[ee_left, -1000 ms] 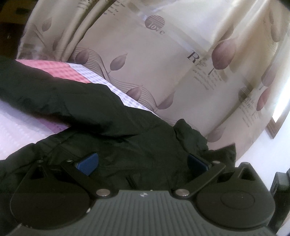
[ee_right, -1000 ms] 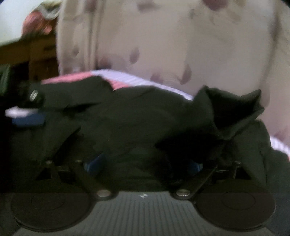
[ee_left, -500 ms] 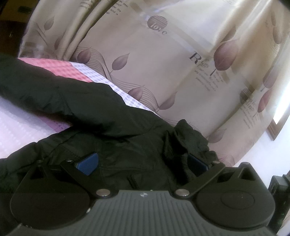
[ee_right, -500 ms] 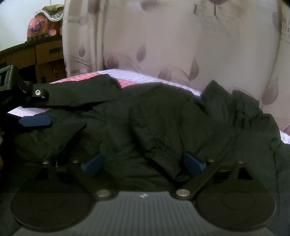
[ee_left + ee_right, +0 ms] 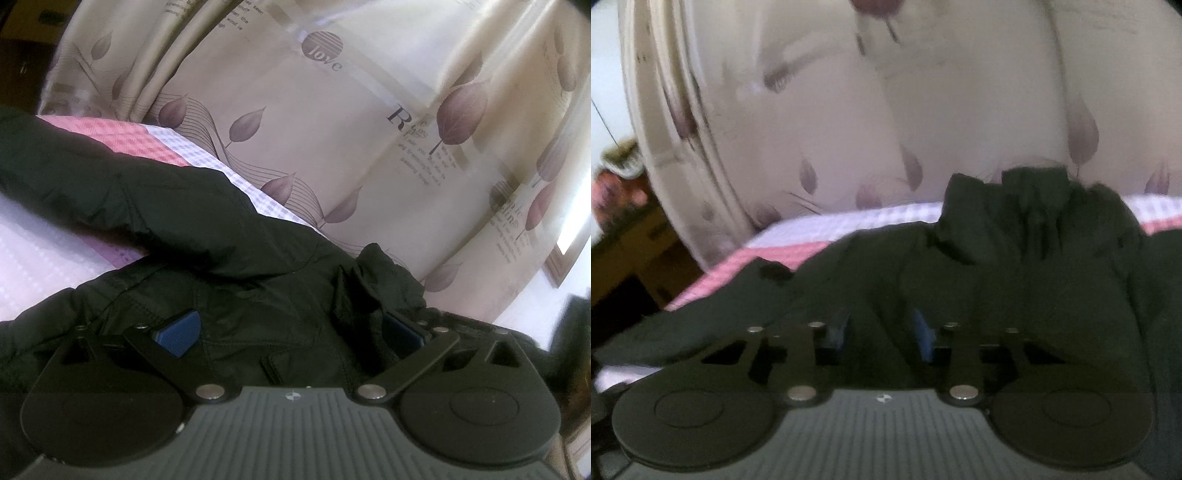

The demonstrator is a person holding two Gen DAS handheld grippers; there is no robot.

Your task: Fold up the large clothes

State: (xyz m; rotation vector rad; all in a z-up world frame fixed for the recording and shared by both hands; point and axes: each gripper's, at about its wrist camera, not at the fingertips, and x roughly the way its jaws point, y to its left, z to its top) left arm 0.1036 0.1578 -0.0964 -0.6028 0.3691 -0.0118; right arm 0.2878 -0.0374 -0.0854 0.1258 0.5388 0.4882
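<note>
A large black jacket (image 5: pixel 229 266) lies spread on a bed with a pink and lilac checked cover (image 5: pixel 44 254). One sleeve runs up and left across the cover. My left gripper (image 5: pixel 291 332) is open, its blue pads (image 5: pixel 179 328) resting wide apart on the jacket's body near the bunched collar (image 5: pixel 380 273). In the right wrist view the jacket (image 5: pixel 1015 266) fills the lower frame. My right gripper (image 5: pixel 882 332) has closed in on a fold of the black fabric, which fills the narrow gap between its blue pads (image 5: pixel 925 338).
A beige curtain with leaf print (image 5: pixel 332 110) hangs close behind the bed; it also shows in the right wrist view (image 5: pixel 868 110). A wooden cabinet (image 5: pixel 631 251) stands at the far left. A pale wall and a picture frame corner (image 5: pixel 557 266) are at right.
My right gripper has gone from wide open to closed on a fold of the jacket and has swung, so its view is blurred. The left gripper has hardly moved.
</note>
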